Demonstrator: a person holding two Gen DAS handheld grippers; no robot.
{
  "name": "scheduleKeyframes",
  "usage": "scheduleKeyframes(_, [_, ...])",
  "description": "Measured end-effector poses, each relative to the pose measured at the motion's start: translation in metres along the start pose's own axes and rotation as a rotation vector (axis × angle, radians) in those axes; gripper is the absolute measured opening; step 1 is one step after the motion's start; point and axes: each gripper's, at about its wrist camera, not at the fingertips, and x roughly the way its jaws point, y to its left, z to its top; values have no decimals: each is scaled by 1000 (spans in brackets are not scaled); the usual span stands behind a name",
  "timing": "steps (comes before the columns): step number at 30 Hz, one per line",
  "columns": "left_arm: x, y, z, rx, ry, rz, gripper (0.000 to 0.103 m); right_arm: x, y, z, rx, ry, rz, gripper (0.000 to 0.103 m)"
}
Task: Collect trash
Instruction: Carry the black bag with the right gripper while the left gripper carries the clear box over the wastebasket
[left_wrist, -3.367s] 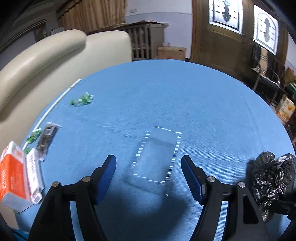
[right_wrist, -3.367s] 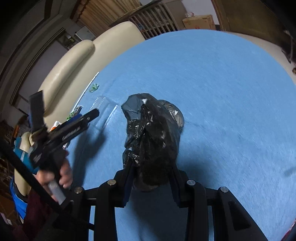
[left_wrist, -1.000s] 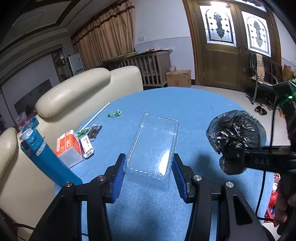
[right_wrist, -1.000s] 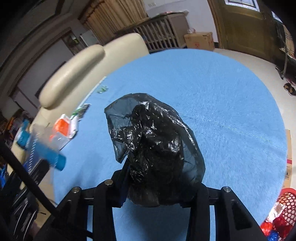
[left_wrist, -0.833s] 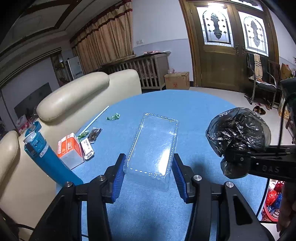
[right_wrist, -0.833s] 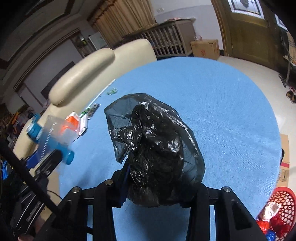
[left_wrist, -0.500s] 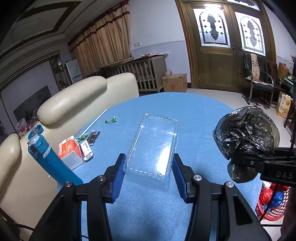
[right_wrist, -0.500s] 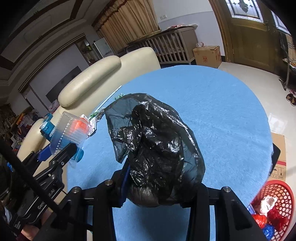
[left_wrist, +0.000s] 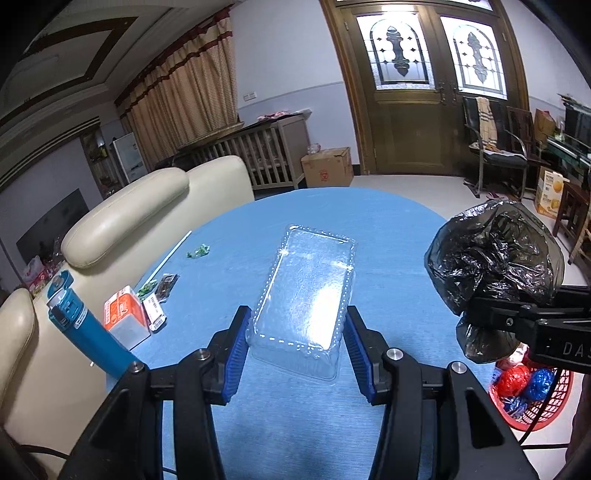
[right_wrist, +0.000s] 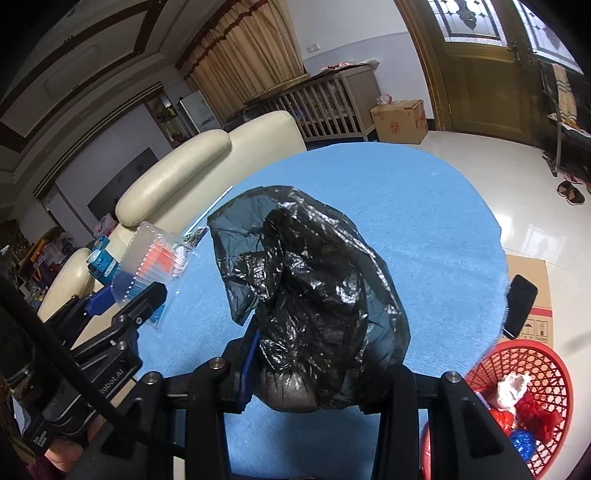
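My left gripper (left_wrist: 297, 338) is shut on a clear plastic clamshell container (left_wrist: 306, 291) and holds it up above the round blue table (left_wrist: 325, 417). The container also shows in the right wrist view (right_wrist: 155, 266). My right gripper (right_wrist: 317, 373) is shut on a crumpled black plastic bag (right_wrist: 310, 288), lifted above the table; the bag also shows in the left wrist view (left_wrist: 495, 266). A red mesh trash basket (right_wrist: 517, 373) with coloured wrappers stands on the floor at the right, below the table edge; it also shows in the left wrist view (left_wrist: 532, 402).
On the table's left side lie an orange-and-white box (left_wrist: 123, 321), a blue bottle (left_wrist: 79, 325), small wrappers (left_wrist: 164, 286), a green wrapper (left_wrist: 197, 252) and a white straw (left_wrist: 171, 254). A cream sofa (left_wrist: 140, 206) borders the table. A cardboard box (right_wrist: 532, 291) stands by the basket.
Both grippers have risen and pulled back from the table with their loads. The red basket has come into view at the lower right.
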Motion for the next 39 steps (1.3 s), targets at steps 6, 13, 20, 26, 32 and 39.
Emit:
scheduleKeyframes(6, [-7,-14,3,28,-9,-13,52,-15,-8,-8,7,-15,-13,43])
scheduleKeyframes(13, [-12,-31,7,63,-19,-30,52,-32,-26,-18,36,-33,-39,43])
scheduleKeyframes(20, [-16,-50,8,100,-22,-56,52,-44,-40,-27,66,-37,-51,43])
scheduleKeyframes(26, [-18,-63,8,130,-25,-76,52,-51,-52,-33,94,-36,-54,43])
scheduleKeyframes(32, [-19,-74,9,150,-23,-88,52,-58,-62,-36,114,-37,-58,43])
scheduleKeyframes(39, [-18,-85,9,176,-18,-104,52,-64,-73,-37,137,-43,-66,43])
